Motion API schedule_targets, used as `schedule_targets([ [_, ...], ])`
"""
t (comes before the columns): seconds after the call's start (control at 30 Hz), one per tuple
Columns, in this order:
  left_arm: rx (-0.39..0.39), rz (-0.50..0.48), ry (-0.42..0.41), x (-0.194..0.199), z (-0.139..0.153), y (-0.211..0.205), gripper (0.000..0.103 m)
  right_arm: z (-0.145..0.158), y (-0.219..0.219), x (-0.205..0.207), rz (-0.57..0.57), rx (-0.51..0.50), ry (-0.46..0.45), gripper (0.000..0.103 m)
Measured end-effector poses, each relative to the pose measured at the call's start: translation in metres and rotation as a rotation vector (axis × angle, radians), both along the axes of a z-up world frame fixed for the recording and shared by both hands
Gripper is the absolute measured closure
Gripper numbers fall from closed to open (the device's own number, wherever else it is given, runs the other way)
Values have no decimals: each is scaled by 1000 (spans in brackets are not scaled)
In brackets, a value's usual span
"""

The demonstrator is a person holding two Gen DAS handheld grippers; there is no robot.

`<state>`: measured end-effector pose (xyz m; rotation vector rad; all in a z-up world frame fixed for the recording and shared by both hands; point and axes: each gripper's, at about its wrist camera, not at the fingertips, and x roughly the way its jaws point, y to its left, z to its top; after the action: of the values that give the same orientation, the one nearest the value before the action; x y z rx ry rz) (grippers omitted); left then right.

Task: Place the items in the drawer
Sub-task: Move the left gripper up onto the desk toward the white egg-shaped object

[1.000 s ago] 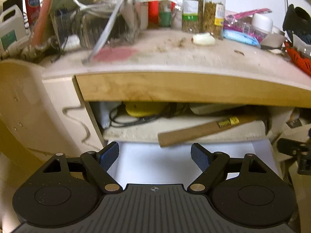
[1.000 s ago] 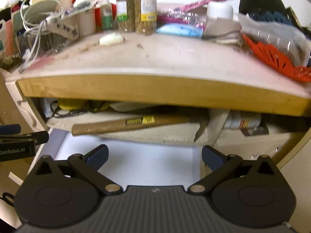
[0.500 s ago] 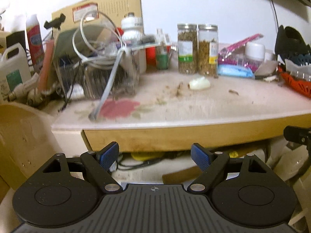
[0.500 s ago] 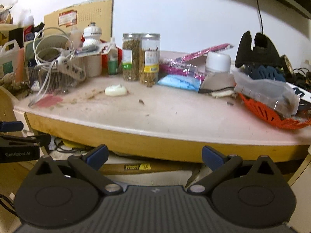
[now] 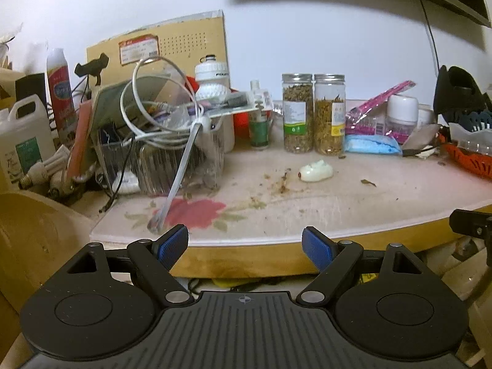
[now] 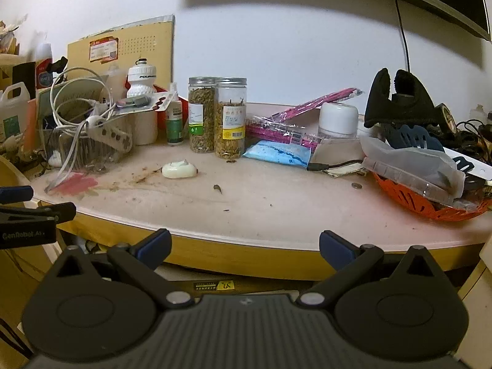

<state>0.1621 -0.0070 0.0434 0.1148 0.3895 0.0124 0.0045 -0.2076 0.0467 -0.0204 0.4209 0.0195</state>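
Both grippers are open and empty, held in front of the desk's front edge. My left gripper [image 5: 245, 244] faces the desk top [image 5: 338, 209]; my right gripper [image 6: 245, 245] faces it further right. On the desk lie a small white object [image 5: 315, 170], also in the right wrist view [image 6: 179, 170], and two jars of dried herbs [image 5: 312, 113], also in the right wrist view [image 6: 217, 117]. The drawer opening is mostly hidden below the desk edge; only a labelled strip [image 6: 213, 285] shows.
A clear bin with cables and a power strip [image 5: 172, 141] stands left. A white jug [image 5: 21, 138], spray can [image 5: 60, 89], blue packet [image 6: 278, 152], white tub [image 6: 337, 120] and orange basket [image 6: 430, 196] crowd the desk. The other gripper shows at the frame edges [image 6: 27, 215].
Both grippers have risen from the open drawer below the desk to desk-top level. The hammer and white drawer interior have dropped out of view. Both stay open.
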Motion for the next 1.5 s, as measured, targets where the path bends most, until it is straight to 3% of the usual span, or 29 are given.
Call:
schedule_targets([
  [0.47,-12,-49,-37,7,3,-3,21,2,1,2,1,18,-1,0],
  [1.17,-44,-104,-23,46,-5,-14,21,-2,1,7,9,26,15,0],
  [1.5,-71,-233,-38,65,-13,-16,21,-2,1,12,15,35,22,0],
])
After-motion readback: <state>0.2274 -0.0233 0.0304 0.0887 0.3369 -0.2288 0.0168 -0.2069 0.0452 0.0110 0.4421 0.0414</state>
